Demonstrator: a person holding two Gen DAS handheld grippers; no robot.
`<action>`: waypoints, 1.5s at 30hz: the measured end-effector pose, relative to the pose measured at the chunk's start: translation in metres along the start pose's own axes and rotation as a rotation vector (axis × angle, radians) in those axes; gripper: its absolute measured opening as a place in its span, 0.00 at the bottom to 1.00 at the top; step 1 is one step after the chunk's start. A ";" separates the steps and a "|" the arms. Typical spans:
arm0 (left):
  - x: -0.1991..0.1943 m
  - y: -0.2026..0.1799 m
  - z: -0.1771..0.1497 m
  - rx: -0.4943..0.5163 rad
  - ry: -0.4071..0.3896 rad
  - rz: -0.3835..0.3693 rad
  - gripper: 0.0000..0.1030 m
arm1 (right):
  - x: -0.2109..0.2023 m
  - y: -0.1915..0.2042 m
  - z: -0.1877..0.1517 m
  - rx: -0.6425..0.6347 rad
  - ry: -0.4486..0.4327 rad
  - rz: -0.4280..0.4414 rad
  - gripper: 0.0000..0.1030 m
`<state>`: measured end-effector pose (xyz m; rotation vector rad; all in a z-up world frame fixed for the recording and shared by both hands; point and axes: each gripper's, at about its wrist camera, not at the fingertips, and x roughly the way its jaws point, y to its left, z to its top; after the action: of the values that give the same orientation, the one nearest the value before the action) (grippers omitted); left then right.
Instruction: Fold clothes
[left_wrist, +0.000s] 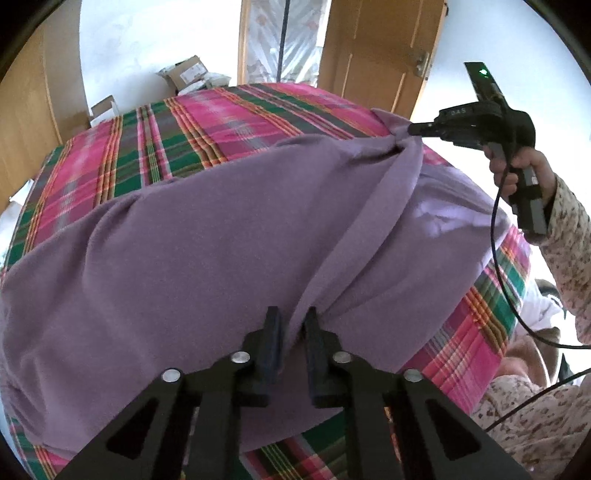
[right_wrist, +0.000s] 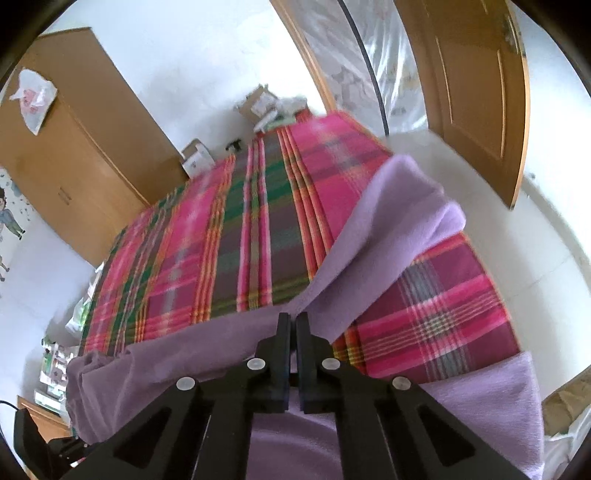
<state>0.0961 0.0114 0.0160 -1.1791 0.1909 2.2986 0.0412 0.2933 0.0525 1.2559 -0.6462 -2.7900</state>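
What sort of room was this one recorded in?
Most likely a bedroom at home: a bed under a plaid sheet, a wooden wardrobe against the wall, and a wooden door standing open.

Far half of bed (right_wrist: 240, 236): bare plaid cover, open for you to reach across.
Near half: purple garment (left_wrist: 207, 240) spreads over it, bunched into ridges.
Right side: your right tool (left_wrist: 413, 129) and its dangling cable (left_wrist: 496, 236) hang over the bed edge.
Left side: wardrobe (right_wrist: 74, 147) stands close beside the bed.
Beyond the bed: cardboard boxes (right_wrist: 258, 105) against the wall.
Far right: open door (right_wrist: 476, 88), with clear floor between it and the bed.
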 end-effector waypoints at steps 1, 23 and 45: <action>-0.003 0.000 0.000 -0.001 -0.012 -0.006 0.11 | -0.005 0.002 0.000 -0.005 -0.021 -0.004 0.02; -0.077 0.003 0.010 -0.015 -0.281 -0.031 0.06 | -0.122 0.042 -0.031 -0.134 -0.389 -0.063 0.02; -0.026 -0.011 -0.046 0.024 -0.071 -0.093 0.06 | -0.097 -0.026 -0.140 0.048 -0.251 -0.132 0.02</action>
<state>0.1470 -0.0060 0.0095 -1.0705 0.1346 2.2464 0.2121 0.2833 0.0290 0.9969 -0.6665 -3.0911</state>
